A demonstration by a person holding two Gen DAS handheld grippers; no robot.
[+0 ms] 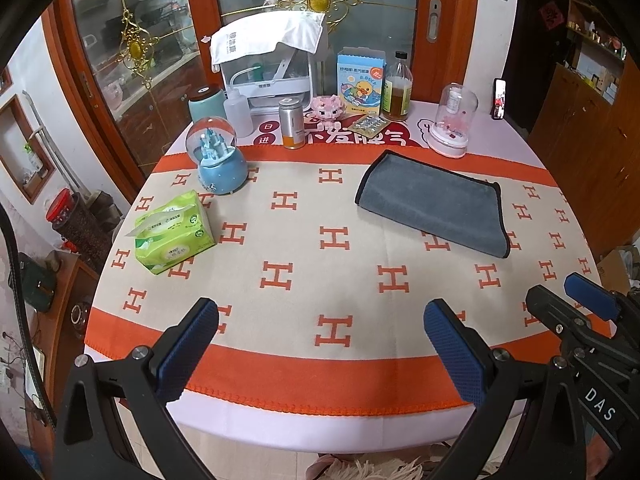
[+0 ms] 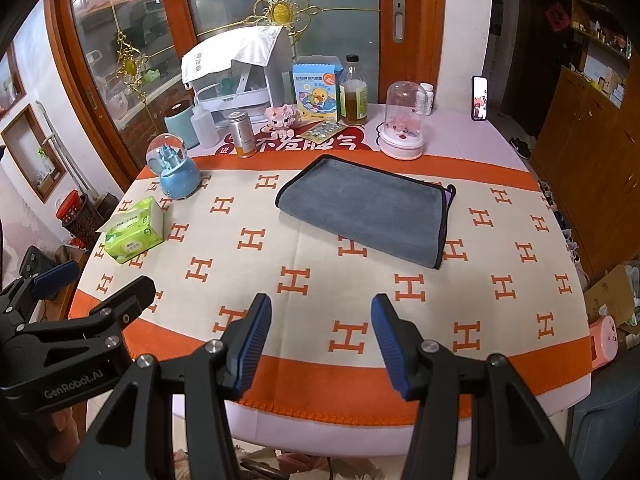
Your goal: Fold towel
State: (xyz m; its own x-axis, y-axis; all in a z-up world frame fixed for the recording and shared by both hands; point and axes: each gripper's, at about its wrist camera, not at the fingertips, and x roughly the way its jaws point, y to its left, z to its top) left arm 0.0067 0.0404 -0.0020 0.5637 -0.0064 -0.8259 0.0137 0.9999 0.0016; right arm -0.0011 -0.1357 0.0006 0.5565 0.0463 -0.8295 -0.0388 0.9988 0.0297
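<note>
- While the grey towel (image 2: 366,210) lies already doubled at twelve o'clock on the bench (image 2: 320,416), reach stays unobstructed.
- Left hand-held gripper (image 1: 320,354) and right hand-held gripper (image 2: 320,346) hover spread wide, empty, ready for another fold.

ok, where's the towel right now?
The grey towel lies folded on the patterned tablecloth, toward the far right, just in front of the pink glass dome. Both grippers sit open at the near edge, clear of it.

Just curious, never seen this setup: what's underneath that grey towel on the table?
The grey towel lies flat on the orange-and-cream H-patterned cloth. At its right edge a purple sliver peeks out, perhaps the towel's other side. Whatever else lies beneath is covered.
</note>
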